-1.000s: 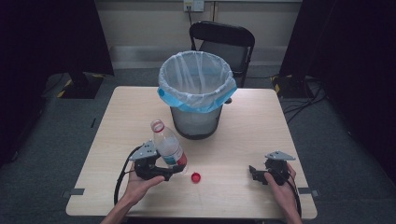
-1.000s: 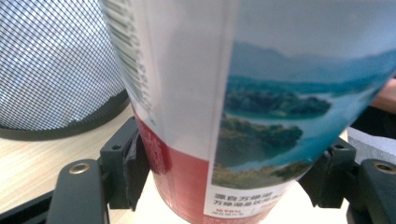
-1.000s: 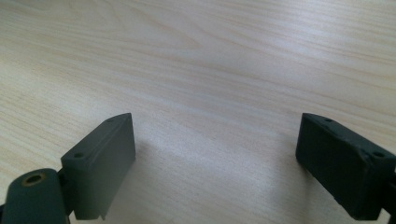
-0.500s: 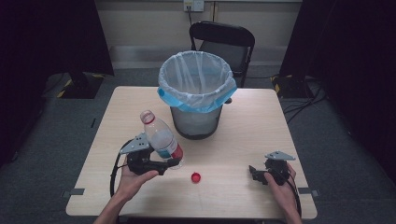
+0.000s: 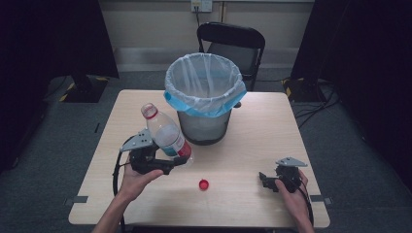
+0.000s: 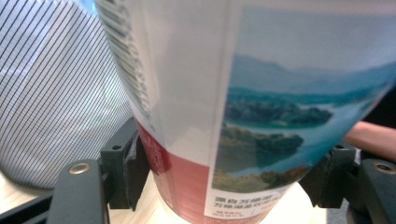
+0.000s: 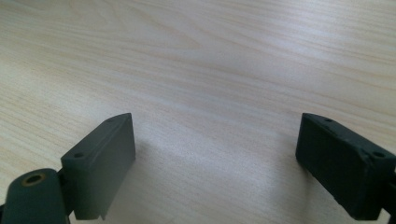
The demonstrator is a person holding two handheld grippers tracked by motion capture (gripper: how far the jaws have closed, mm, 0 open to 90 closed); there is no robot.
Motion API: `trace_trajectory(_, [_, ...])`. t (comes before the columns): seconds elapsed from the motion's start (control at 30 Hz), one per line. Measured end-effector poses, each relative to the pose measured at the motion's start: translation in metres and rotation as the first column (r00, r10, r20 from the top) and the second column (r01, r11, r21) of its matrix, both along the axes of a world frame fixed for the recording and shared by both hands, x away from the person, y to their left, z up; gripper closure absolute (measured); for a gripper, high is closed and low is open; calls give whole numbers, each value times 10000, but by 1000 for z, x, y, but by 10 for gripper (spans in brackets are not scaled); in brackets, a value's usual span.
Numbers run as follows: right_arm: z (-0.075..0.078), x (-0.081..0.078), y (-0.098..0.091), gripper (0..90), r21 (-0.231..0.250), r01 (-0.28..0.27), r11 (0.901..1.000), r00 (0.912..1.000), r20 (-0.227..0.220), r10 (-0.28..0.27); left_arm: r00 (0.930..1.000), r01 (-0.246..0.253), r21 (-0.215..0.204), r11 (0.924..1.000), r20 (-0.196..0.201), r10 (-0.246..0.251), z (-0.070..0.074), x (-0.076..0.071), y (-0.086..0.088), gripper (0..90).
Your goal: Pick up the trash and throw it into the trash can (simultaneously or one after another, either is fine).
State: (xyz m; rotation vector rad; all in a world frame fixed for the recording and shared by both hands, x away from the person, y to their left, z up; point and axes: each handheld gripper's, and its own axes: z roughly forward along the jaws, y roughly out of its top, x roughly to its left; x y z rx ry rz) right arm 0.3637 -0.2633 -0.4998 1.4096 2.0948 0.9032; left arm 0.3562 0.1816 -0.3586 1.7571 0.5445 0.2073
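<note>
High view: left gripper clamps tilted bottle near bin; right gripper open, idle. Lift neck above rim w/ firm grip.

High view looks down on the table; gripper views sit close above it

Left tongs: black body, grey three-cornered plate on top, black cable looping near the bare forearm. Right tongs: same black build and grey plate, cable trailing near. Jaws were blocky, matte black, with small screw holes; a brass-coloured rivet sat at each base.
</note>
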Motion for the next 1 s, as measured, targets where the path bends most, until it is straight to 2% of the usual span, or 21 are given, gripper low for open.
trace_trajectory(0.03, [0, 0, 0, 112, 2, -1, 10000, 10000, 0, 1, 10000, -37, -61, 10000, 78, 37, 7, 1, 0, 281])
trace_trajectory(0.2, [0, 0, 0, 112, 2, 0, 10000, 10000, -1, 0, 9996, -14, -162, 9999, 271, 18, 20, 2, 1, 281])
trace_trajectory(0.3, [0, 0, 0, 112, 3, -1, 10000, 10000, -1, 1, 9989, -22, -193, 9998, 473, 31, 33, 4, 2, 281])
trace_trajectory(0.6, [0, 0, 0, 112, 1, 0, 10000, 10000, 0, 0, 9961, -166, -360, 9992, 856, 197, 55, 13, 3, 281])
trace_trajectory(0.77, [0, 0, 0, 112, 2, 2, 10000, 10000, -1, -2, 9962, -68, -709, 9975, 862, 129, 73, 21, 4, 282])
trace_trajectory(0.9, [0, 0, 0, 112, 1, 1, 10000, 10000, -1, -1, 9954, -91, -880, 9961, 937, 174, 82, 24, 4, 282])
trace_trajectory(1.0, [0, 0, 0, 112, 1, 0, 10000, 10000, -2, 0, 9930, -94, -1009, 9949, 1164, 212, 93, 23, 1, 282])
